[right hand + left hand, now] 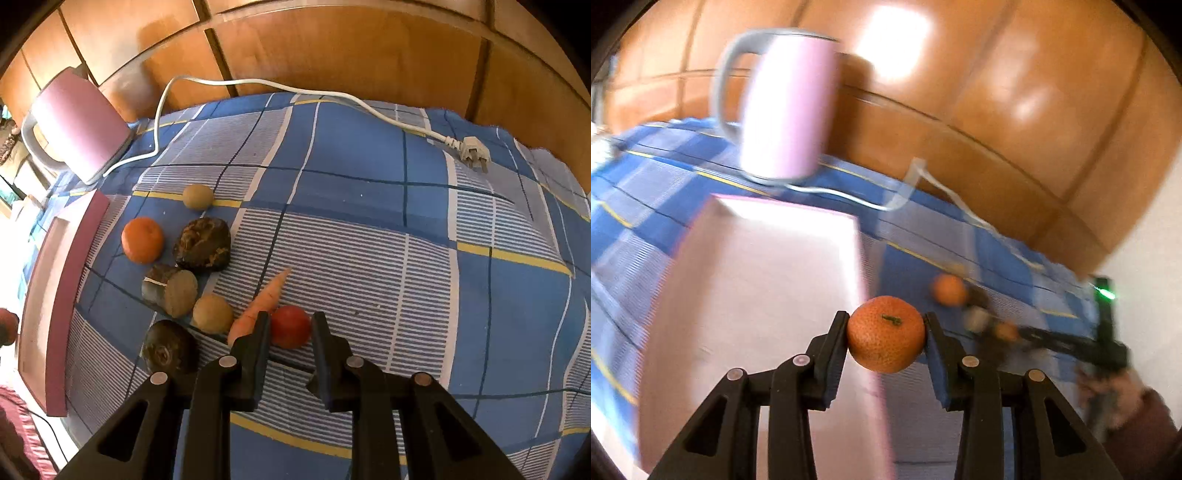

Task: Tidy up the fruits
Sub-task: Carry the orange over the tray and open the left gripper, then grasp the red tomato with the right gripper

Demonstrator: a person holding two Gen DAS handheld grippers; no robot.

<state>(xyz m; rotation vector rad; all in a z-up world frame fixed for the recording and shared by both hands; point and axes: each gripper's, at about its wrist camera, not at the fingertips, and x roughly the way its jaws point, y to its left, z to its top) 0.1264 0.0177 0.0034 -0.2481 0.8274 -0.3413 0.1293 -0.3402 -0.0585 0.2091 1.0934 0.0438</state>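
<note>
In the left wrist view my left gripper [886,319] is shut on an orange tangerine [885,341], held in the air over the right edge of a pale pink tray [757,295]. The background there is blurred. In the right wrist view my right gripper [291,318] points down at the checked cloth, shut on a small red fruit [290,330] that rests on the cloth. A carrot [267,295] lies against the left finger. Another orange [142,240] sits further left near the tray's rim [55,288].
Two round potatoes [198,196] [212,313] and dark root pieces [202,243] [170,290] [168,349] crowd the cloth left of the right gripper. A pink kettle [77,122] stands at the back left, its white cord ending in a plug [474,151]. Wooden panels rise behind.
</note>
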